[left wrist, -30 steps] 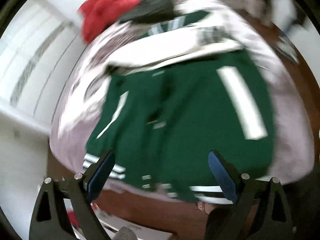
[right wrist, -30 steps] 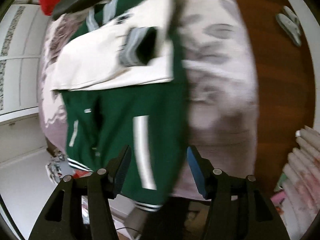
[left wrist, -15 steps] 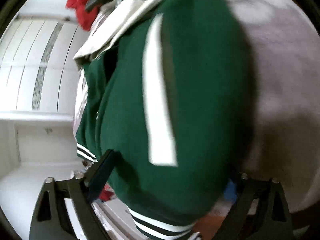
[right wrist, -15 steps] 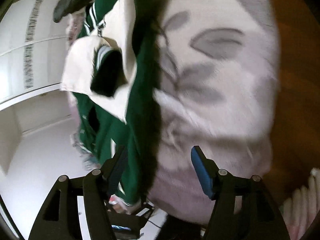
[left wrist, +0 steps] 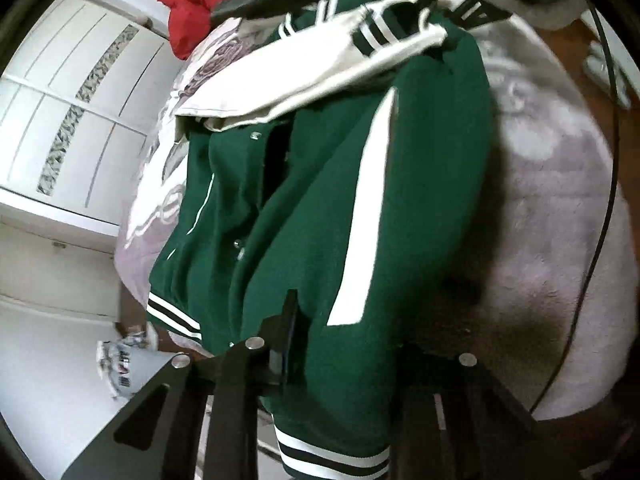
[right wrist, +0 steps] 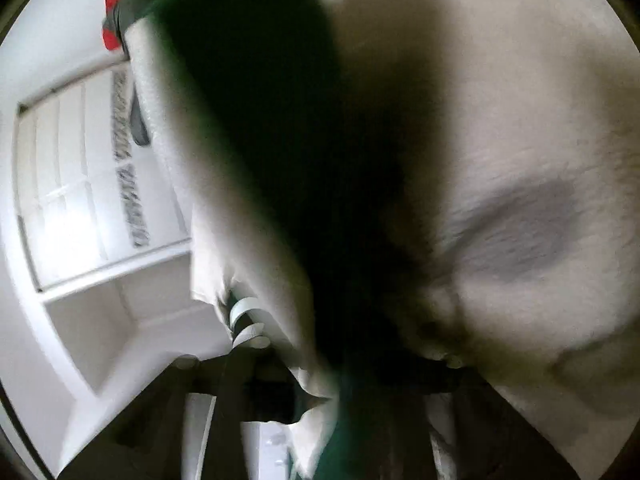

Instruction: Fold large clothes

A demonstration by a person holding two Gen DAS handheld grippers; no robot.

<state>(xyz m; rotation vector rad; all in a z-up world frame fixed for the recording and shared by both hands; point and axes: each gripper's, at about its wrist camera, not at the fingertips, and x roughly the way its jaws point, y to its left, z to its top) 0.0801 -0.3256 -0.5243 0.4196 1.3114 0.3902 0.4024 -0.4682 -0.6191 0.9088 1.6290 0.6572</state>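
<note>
The green jacket (left wrist: 320,200) lies spread on the pale blanket (left wrist: 560,200); my left gripper (left wrist: 344,360) is closing on its near striped hem, my right gripper (right wrist: 352,368) closing on cloth at the far cream sleeve (right wrist: 224,240); I judge it thick, soft, fairly heavy, best held at hems.

Your green jacket (left wrist: 420,184) is thick, soft cloth with a matt, slightly fuzzy look. Its cream sleeve (left wrist: 288,76) looks smoother, and the striped hem (left wrist: 332,456) is ribbed knit. The pale blanket (left wrist: 560,208) under it is fluffy and rough, like fleece. The black gripper frame (left wrist: 224,408) near you is smooth hard plastic with small shiny metal screws. The white cupboard doors (left wrist: 60,128) on the left are smooth and a bit glossy. The far red cloth (left wrist: 192,4) looks soft and crumpled.
</note>
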